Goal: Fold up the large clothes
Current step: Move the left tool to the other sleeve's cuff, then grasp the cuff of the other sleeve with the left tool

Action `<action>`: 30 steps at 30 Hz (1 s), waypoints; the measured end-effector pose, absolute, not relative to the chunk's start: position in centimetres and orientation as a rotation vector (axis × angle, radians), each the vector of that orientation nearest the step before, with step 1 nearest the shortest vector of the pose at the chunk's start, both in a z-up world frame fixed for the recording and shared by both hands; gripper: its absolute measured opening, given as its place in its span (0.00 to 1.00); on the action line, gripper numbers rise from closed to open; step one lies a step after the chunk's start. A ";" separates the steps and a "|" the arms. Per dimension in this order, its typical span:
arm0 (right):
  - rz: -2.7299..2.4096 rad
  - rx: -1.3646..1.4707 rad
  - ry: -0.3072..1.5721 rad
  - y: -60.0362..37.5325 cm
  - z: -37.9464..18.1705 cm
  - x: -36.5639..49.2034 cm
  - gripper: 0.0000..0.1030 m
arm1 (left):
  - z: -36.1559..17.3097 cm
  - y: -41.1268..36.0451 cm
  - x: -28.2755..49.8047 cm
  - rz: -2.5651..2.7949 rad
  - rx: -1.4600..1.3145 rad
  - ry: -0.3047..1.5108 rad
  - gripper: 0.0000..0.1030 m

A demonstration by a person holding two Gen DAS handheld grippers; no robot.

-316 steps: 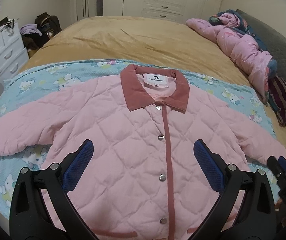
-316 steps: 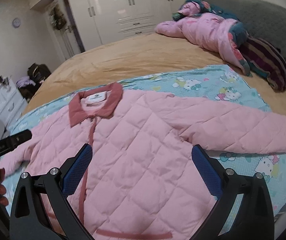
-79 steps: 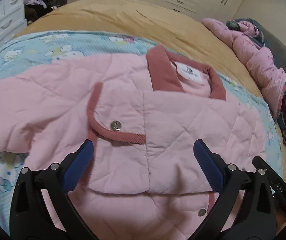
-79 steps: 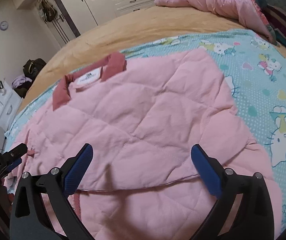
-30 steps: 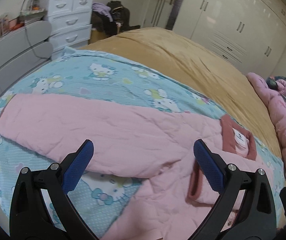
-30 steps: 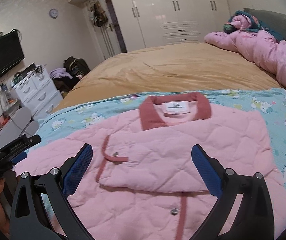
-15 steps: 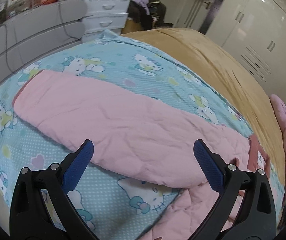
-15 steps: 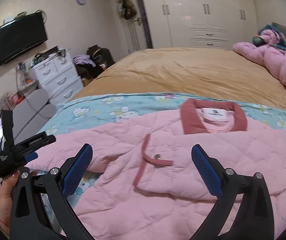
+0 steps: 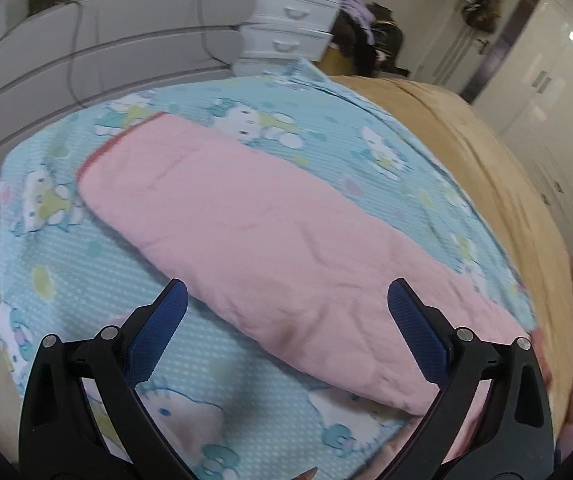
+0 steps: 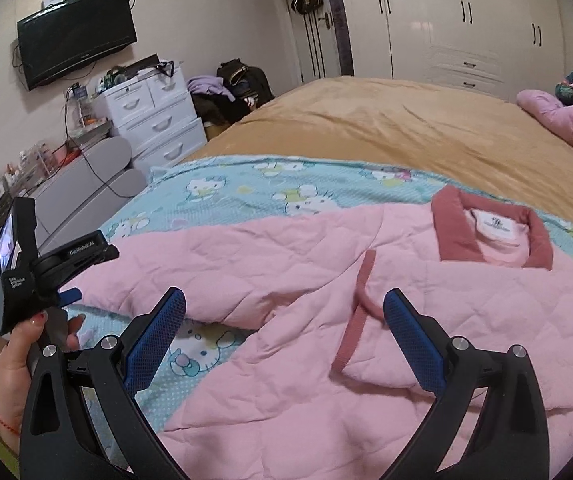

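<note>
While both tongs, left [image 9: 286,312] and right [image 10: 284,320], gape empty, pink jacket [image 10: 326,304] lies on cartoon sheet [image 9: 246,412] over tan bed [image 10: 406,128]; white drawers [image 10: 154,120] shut.

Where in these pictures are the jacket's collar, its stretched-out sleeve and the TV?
collar [image 10: 450,228], right wrist view, its left flap.
sleeve [image 9: 270,240], left wrist view, mid-length.
TV [image 10: 76,36], right wrist view, middle of screen.
</note>
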State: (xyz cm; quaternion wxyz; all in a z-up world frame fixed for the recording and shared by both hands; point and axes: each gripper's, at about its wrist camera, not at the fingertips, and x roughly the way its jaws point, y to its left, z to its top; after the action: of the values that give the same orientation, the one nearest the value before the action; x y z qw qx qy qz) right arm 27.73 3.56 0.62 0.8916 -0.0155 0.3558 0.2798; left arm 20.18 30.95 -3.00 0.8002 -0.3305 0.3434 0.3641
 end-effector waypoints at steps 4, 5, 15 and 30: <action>0.587 -0.030 0.765 3.8 -0.2 27.8 0.96 | -4.0 32.6 19.2 0.823 -0.772 0.728 0.91; 0.587 -0.034 0.767 3.9 -0.4 27.8 0.96 | -4.3 33.0 18.9 0.834 -0.787 0.729 0.91; 0.610 -0.021 0.818 3.9 -2.0 27.9 0.96 | -8.1 35.7 17.6 0.875 -0.920 0.748 0.91; 0.558 0.106 0.863 0.3 -3.0 28.6 0.96 | -10.6 38.6 16.5 0.782 -0.999 0.585 0.64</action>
State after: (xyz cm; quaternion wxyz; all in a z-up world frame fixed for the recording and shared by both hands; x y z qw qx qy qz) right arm 28.61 0.31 -2.97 0.8695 0.0508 0.4126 0.2667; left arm 16.54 38.60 -10.55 0.7656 -0.4600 0.2692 0.3601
